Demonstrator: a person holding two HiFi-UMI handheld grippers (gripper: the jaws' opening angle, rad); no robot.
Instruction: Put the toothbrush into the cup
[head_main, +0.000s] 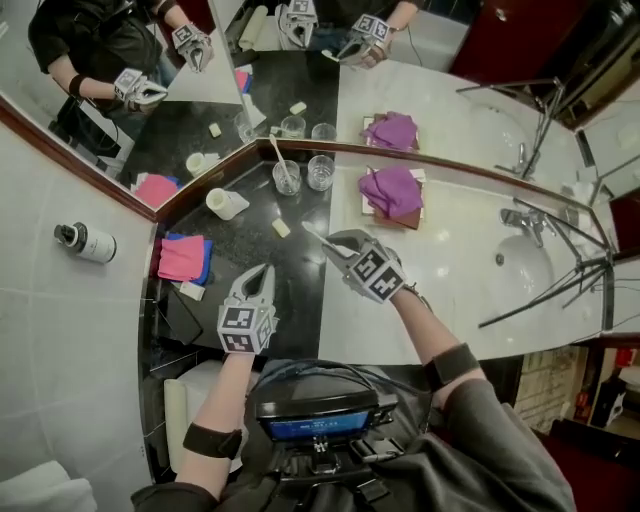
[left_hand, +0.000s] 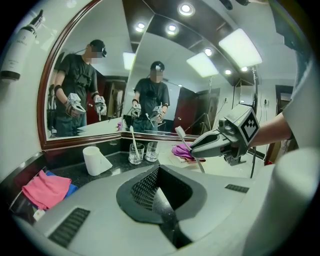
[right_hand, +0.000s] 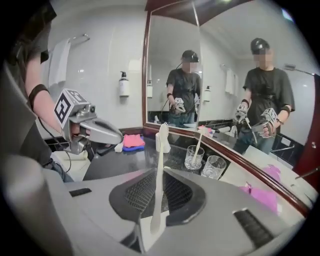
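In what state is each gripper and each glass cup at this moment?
left gripper: shut, empty
right gripper: shut on the toothbrush
left glass cup: upright, holds a second toothbrush
right glass cup: upright, empty

We look steeply down from the head onto the surface (head_main: 460, 290) and the corner mirror (head_main: 450, 90), with both grippers close below. Along the jaws of the left gripper (head_main: 262, 275) we face the mirror from low over the surface, the right gripper (head_main: 325, 240) near at right. Along the right gripper's jaws we face the mirror corner. All three views share the glass cups (head_main: 320, 172).
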